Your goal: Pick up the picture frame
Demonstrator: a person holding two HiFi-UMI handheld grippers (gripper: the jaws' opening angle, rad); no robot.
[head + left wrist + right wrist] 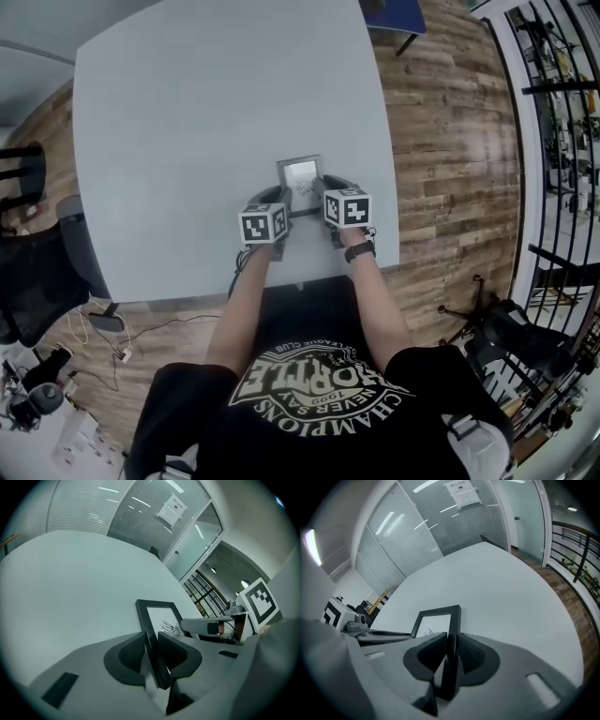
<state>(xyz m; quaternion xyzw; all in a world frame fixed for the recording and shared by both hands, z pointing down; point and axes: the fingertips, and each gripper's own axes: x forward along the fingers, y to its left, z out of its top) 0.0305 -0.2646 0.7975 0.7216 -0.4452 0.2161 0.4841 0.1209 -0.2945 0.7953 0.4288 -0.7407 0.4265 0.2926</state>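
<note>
Showing in the head view one picture frame point(301, 178) on the single grey table point(187, 112) near its front edge between two grippers, left gripper view has the left gripper point(151, 649) clamped on its dark left border, right gripper view has the right gripper point(450, 654) clamped on the right border, white sheet with a small dark drawing inside.

The only print that can be read is on the person's black T-shirt point(319, 394), just below the worktop's point(187, 141) near edge. It is upside down to the camera: "CHAMPIONS", "NEVER SAY", "1999" and "LEAGUE CLUB", around a large word I cannot make out in full.

A paper notice point(172, 508) hangs on the glass wall beyond the worktop's far edge, its print too small to read.

The two cubes point(263, 225) over the worktop's near edge carry black-and-white square code markers, no letters.

The picture frame point(300, 173) on the worktop shows a drawing without lettering.
</note>
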